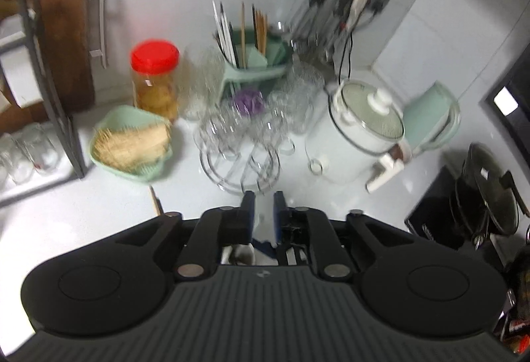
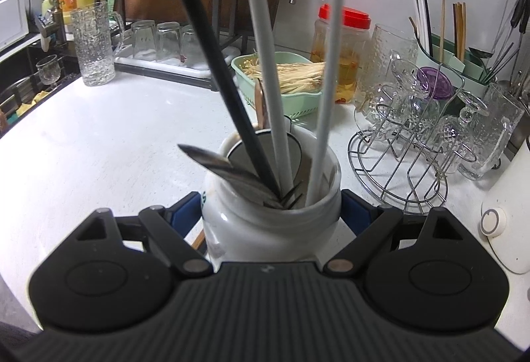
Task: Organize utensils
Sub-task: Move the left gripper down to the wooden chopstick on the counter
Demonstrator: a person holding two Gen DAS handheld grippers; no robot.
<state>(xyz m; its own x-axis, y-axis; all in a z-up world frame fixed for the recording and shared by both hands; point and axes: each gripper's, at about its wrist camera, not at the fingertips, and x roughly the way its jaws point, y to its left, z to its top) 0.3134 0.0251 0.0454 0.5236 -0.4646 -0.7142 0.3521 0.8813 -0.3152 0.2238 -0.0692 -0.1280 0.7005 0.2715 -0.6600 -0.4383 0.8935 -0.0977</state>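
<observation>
My right gripper point(image 2: 270, 212) is shut on a white jar point(image 2: 265, 222) that stands on the white counter. The jar holds several utensils: a black chopstick point(image 2: 205, 40), grey-white chopsticks point(image 2: 261, 40), a wooden stick and a metal blade point(image 2: 215, 163). My left gripper point(image 1: 264, 201) hovers above the counter with its fingers close together and nothing visible between them. A green utensil holder point(image 1: 255, 60) with several chopsticks stands at the back wall; it also shows in the right wrist view point(image 2: 447, 57).
A wire rack of glass cups point(image 1: 245, 136), a red-lidded jar point(image 1: 155, 80), a green basket of toothpicks point(image 1: 132, 143), a white cooker point(image 1: 361, 130) and a green kettle point(image 1: 430, 120) crowd the counter. A glass pitcher point(image 2: 94, 43) and sink lie left.
</observation>
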